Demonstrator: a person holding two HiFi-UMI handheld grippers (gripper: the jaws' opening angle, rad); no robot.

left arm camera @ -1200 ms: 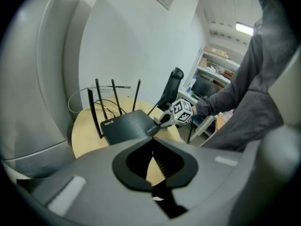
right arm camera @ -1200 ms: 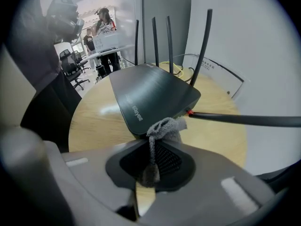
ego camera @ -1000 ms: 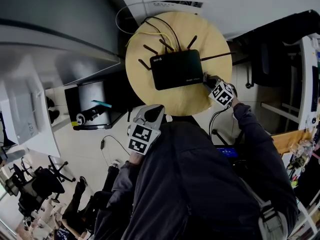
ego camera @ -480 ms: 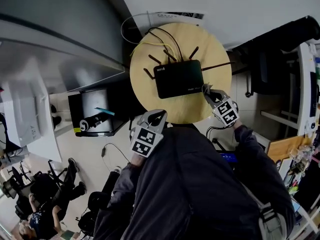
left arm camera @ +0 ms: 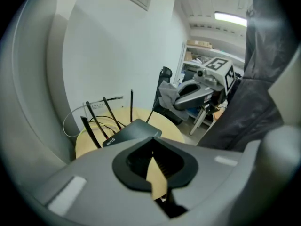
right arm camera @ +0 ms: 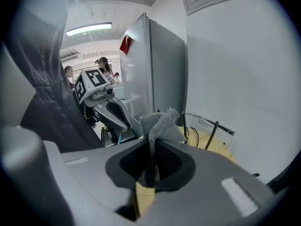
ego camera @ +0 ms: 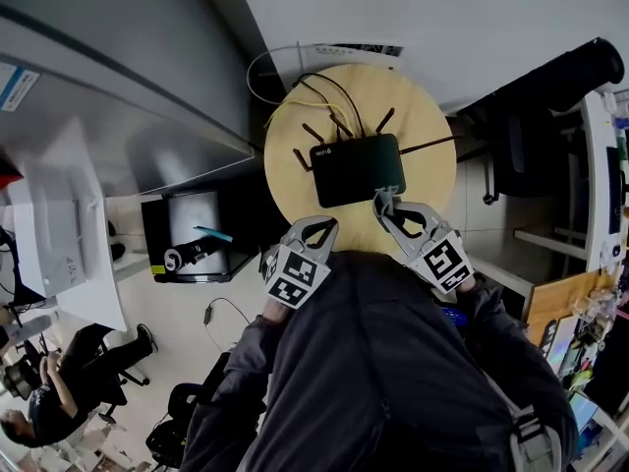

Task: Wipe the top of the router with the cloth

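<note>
A black router [ego camera: 356, 169] with several antennas lies on the round wooden table [ego camera: 423, 126]; it also shows in the left gripper view as the router [left arm camera: 130, 132]. My right gripper [ego camera: 384, 201] is shut on a grey cloth [right arm camera: 160, 124], held just off the router's near right corner at the table's front edge. The cloth [left arm camera: 168, 91] hangs bunched from its jaws. My left gripper [ego camera: 316, 226] hovers at the table's near left edge, jaws together with nothing between them.
Yellow and black cables [ego camera: 316, 94] run from the router's back to a wall socket strip [ego camera: 352, 49]. A tall grey cabinet [ego camera: 108, 77] stands left of the table, a black chair [ego camera: 555, 82] to the right, a low shelf [ego camera: 192, 234] below left.
My right gripper has carried the cloth from the router's right corner leftward and back towards me. The left gripper has shifted slightly right, towards the table edge.
</note>
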